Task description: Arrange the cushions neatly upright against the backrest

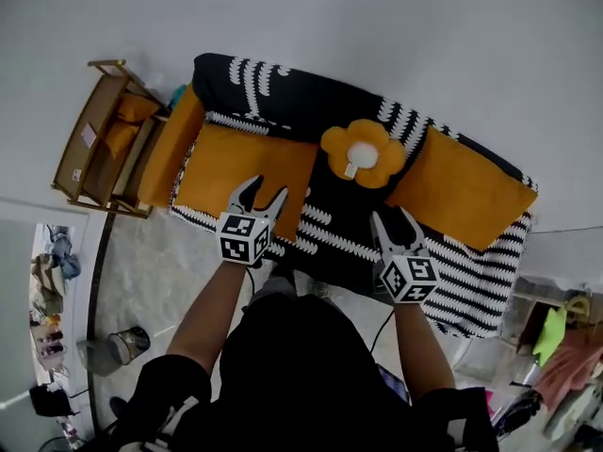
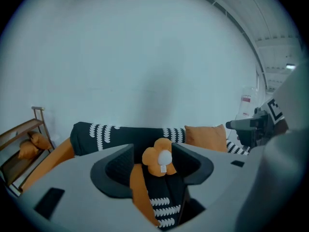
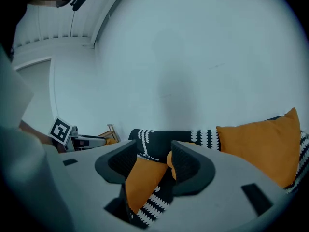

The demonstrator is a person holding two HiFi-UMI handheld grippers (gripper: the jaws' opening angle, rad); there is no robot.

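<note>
A sofa under a black-and-white patterned cover (image 1: pixel 283 88) carries three cushions. A large orange cushion (image 1: pixel 245 169) leans at the left, a flower-shaped orange cushion (image 1: pixel 363 153) with a white centre rests against the backrest in the middle, and another orange cushion (image 1: pixel 462 194) stands upright at the right. My left gripper (image 1: pixel 264 194) hovers open in front of the left cushion. My right gripper (image 1: pixel 394 220) is open over the seat between the flower and right cushions. Neither holds anything. In the left gripper view the flower cushion (image 2: pixel 159 161) shows beyond the empty jaws.
A wooden rack (image 1: pixel 94 139) holding small orange cushions stands left of the sofa, next to the orange armrest (image 1: pixel 170 149). A grey bin (image 1: pixel 118 347) sits on the floor at lower left. Clothes (image 1: pixel 565 347) hang at lower right. A white wall runs behind the sofa.
</note>
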